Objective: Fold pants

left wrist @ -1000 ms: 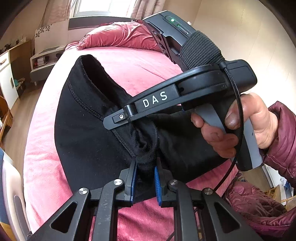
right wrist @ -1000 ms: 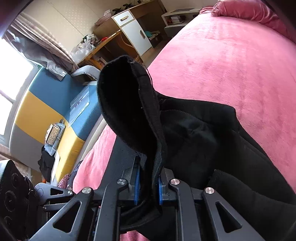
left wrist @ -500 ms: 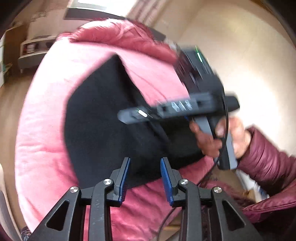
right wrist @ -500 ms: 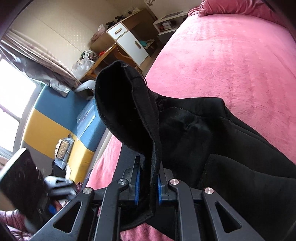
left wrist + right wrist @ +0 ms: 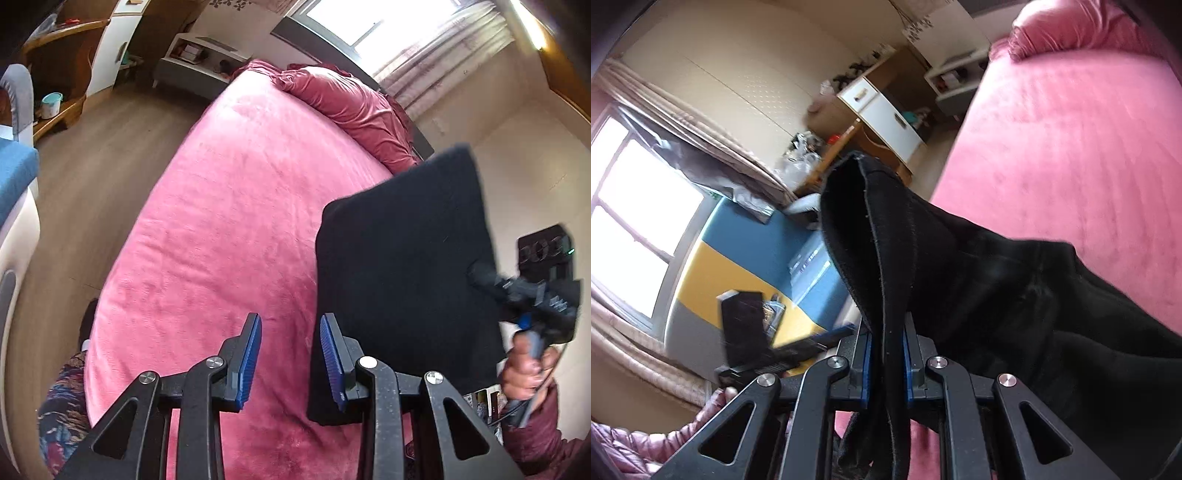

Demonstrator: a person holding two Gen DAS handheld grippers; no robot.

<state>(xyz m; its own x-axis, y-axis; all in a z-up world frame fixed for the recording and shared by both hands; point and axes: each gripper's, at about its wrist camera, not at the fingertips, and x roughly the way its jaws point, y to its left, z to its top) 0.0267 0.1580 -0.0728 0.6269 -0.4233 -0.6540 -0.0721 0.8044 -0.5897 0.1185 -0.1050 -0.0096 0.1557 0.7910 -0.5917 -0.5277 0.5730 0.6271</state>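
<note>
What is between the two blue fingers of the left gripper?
Nothing held: the left wrist view shows only pink bedspread behind the open left gripper; the black pants sit beside it.

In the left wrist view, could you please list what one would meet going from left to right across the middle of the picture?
Wooden floor → pink bed → black pants → right tongs clamped on the pants → hand holding them.
</note>
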